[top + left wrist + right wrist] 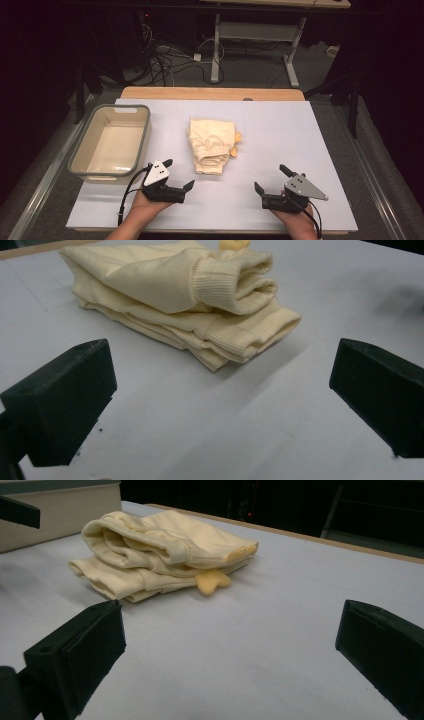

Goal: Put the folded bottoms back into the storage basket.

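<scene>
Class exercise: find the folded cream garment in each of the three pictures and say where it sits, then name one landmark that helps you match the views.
High view: folded cream garment at table centre, right of the bin.
Left gripper view: upper centre, beyond the open jaws.
Right gripper view: upper left, bin wall behind.
Shared landmark: its small yellow tab.

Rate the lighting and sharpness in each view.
High view: table evenly lit, surroundings dark, slightly soft. Left gripper view: folded cream garment sharp, soft shadow beside it, the near black jaws blurred. Right gripper view: garment fairly sharp, background dark, jaws soft.
</scene>
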{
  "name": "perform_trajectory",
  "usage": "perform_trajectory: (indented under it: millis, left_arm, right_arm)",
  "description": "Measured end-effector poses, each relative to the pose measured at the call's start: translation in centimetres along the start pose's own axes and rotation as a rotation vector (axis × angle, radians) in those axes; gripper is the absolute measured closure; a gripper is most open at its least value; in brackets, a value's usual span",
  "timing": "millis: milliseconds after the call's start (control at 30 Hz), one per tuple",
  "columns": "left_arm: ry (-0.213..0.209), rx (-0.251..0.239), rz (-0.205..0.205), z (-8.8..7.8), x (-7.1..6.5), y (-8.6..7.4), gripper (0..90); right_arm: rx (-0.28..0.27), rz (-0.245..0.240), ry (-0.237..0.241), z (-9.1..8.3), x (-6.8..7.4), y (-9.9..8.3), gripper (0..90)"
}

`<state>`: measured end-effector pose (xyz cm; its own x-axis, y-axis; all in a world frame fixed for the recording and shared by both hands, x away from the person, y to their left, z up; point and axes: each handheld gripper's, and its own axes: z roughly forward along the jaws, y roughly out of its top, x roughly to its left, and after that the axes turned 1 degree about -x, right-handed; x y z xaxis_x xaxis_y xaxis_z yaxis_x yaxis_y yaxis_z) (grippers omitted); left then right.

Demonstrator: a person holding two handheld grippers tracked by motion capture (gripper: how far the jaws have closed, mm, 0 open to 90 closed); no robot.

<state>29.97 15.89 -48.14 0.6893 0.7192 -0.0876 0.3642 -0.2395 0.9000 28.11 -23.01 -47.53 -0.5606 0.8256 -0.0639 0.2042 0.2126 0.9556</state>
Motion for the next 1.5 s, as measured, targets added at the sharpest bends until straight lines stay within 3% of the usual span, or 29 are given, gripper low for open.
perform_trajectory:
  millis: [533, 833, 1033, 1500]
  left_arm:
    - [-0.016, -0.038, -0.03, -0.1, 0.1, 0.2, 0.0]
    - [-0.016, -0.037, -0.021, -0.3, 0.1, 0.3, 0.0]
    - [-0.008, 0.007, -0.005, -0.2, 0.1, 0.2, 0.0]
    - [-0.006, 0.165, 0.042, 0.6, -0.2, 0.1, 0.0]
  right_arm:
    - [-0.008, 0.007, -0.003, -1.0, -0.8, -0.2, 0.7]
    - [-0.01, 0.001, 0.006, -0.9, -0.6, -0.1, 0.7]
    - [-0.005, -0.002, 0.015, -0.7, -0.4, -0.1, 0.8]
    - [0.0, -0.007, 0.027, -0.4, -0.2, 0.0, 0.8]
